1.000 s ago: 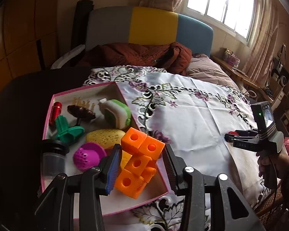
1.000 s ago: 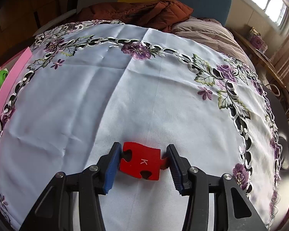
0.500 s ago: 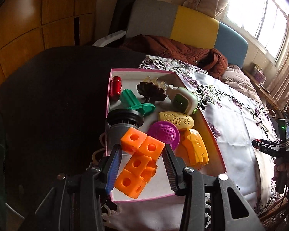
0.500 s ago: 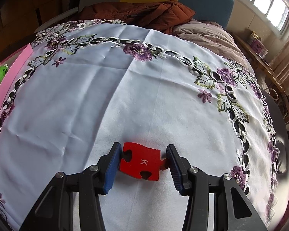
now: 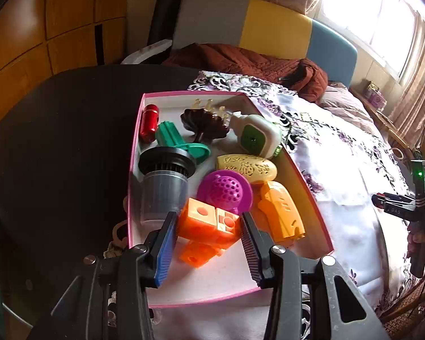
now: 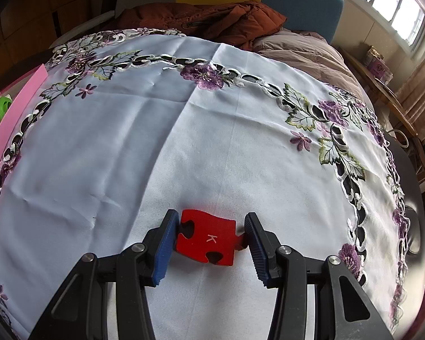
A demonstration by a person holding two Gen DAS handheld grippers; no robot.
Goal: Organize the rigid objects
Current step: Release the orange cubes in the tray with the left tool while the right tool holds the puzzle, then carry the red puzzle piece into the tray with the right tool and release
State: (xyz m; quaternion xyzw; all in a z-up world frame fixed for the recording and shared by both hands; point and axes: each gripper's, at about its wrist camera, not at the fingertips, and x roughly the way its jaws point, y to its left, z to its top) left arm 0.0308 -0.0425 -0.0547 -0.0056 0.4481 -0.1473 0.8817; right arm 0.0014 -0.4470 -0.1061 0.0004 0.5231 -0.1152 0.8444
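My left gripper (image 5: 209,232) is shut on an orange block toy (image 5: 209,228) and holds it just above the near part of a pink-rimmed box (image 5: 311,195). The box holds several toys: a purple strainer (image 5: 225,189), an orange shell (image 5: 280,212), a yellow oval (image 5: 246,167), a grey cup (image 5: 164,184), a green piece (image 5: 178,141). My right gripper (image 6: 211,236) is shut on a red puzzle piece (image 6: 206,236) marked K, low over the white tablecloth (image 6: 184,130). It also shows at the right edge of the left wrist view (image 5: 396,206).
The box sits at the left edge of the embroidered cloth, its pink wall (image 6: 17,113) at the far left of the right wrist view. Dark tabletop (image 5: 56,141) lies left of the box. A bed with a brown jacket (image 6: 206,19) stands behind the table.
My left gripper has swung left over the box and lowered the orange block toy toward its floor; the toy has tilted in the grip. The right gripper has hardly moved.
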